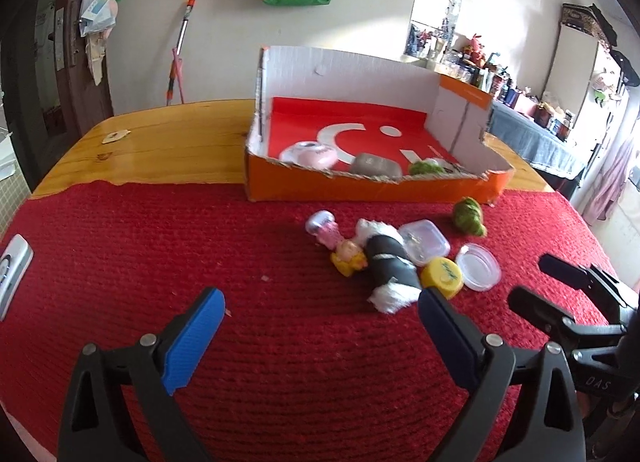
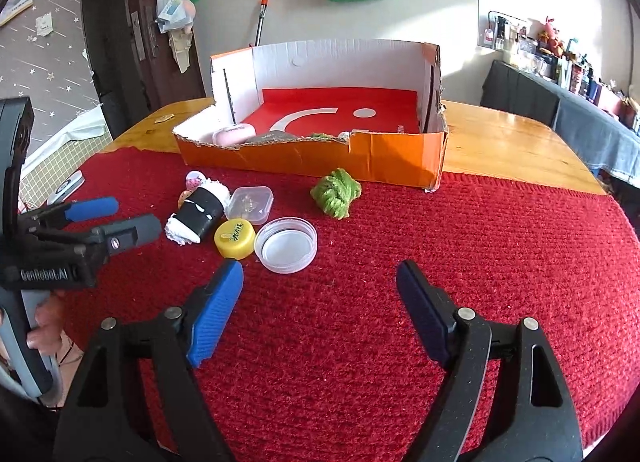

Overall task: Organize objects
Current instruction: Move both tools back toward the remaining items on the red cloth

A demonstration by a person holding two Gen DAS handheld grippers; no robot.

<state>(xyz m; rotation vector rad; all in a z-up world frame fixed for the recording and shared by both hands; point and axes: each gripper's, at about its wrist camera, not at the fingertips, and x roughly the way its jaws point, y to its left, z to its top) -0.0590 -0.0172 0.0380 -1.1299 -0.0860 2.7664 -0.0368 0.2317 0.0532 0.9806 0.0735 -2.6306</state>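
Several small things packed touching on the red mat (image 2: pixel 440 262): yellow cap (image 2: pixel 235 237), clear lid (image 2: pixel 286 245), black-and-white roll (image 2: pixel 199 214), clear case (image 2: pixel 250 203); green pompom (image 2: pixel 336 193) apart, near the orange box (image 2: pixel 320 158). Both tools spread, nothing held: left tool (image 1: pixel 320 338), right tool (image 2: pixel 320 302). Likely to nudge neighbours while pinching one piece. Possibly to snag the torn front wall. Plenty of bare mat rightward; surface edge close behind the box.
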